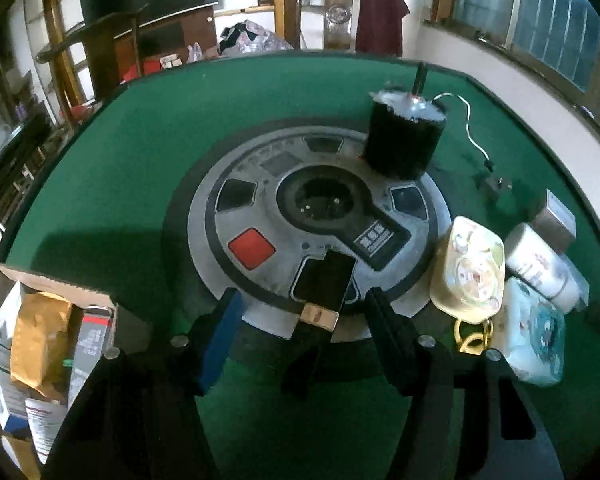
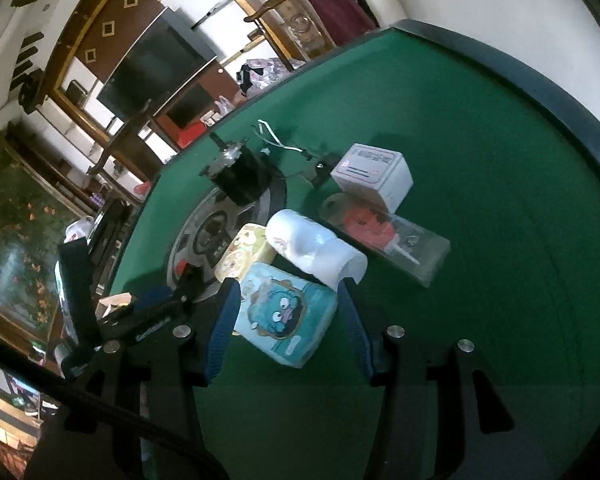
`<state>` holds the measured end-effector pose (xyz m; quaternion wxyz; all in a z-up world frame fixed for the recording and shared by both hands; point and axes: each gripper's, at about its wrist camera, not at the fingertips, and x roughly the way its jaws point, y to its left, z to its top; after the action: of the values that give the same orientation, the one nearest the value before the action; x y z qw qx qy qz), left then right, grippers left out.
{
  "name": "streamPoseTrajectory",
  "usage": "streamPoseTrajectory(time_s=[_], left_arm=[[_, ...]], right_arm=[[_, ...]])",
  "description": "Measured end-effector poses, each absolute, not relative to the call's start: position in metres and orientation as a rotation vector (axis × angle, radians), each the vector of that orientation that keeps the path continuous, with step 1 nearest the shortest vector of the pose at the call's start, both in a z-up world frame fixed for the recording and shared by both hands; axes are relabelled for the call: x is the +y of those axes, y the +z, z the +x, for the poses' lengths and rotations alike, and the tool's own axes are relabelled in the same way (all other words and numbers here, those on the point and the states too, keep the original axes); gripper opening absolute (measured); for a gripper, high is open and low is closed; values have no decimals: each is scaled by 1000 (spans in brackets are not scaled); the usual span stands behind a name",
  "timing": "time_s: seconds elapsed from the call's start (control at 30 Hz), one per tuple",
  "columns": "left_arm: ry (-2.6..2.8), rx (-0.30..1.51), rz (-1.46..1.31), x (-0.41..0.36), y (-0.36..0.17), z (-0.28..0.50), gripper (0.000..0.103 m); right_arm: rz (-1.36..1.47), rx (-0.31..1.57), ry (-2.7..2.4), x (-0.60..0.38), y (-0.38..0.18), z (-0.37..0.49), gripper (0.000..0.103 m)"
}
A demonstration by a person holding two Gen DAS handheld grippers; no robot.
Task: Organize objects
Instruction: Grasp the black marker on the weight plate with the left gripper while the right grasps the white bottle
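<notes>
Wide green felt is lying bare on the far side of the table (image 1: pixel 148 168), while a full carton (image 1: pixel 40 360) is crowding its near-left edge. The left gripper (image 1: pixel 300 312) is tilting down, jaws half open either side of a flat black box (image 1: pixel 324 284) on the grey round centre panel (image 1: pixel 332 200), pads apart from it. The right gripper (image 2: pixel 288 316) is angling down, jaws half open around a soft blue pack (image 2: pixel 286 314); whether they are pressing it, I cannot tell.

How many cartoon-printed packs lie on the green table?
2: a yellow cartoon pack at the grey centre disc's edge, and a blue cartoon pack beside it, between the right gripper's fingers. Others may be hidden.
</notes>
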<state>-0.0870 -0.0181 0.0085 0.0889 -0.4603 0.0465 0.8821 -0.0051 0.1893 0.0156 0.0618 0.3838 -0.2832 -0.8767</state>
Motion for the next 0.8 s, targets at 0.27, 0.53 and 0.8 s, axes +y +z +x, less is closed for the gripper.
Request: streamPoseTrajectory(time_s=[0.27,0.53,0.8], left_arm=[[2550,150,-1337,-9,10,-72,14],[2495,-123,-1246,-47,46,-17,14],[2398,-329,-1168,-88,90,44,14]], right_arm=[[1190,-859,-2625,186,11,-10,49],[1209,-886,-2619,189,3,-12,49],[1258,-885,-2652,195,4,-17,49]])
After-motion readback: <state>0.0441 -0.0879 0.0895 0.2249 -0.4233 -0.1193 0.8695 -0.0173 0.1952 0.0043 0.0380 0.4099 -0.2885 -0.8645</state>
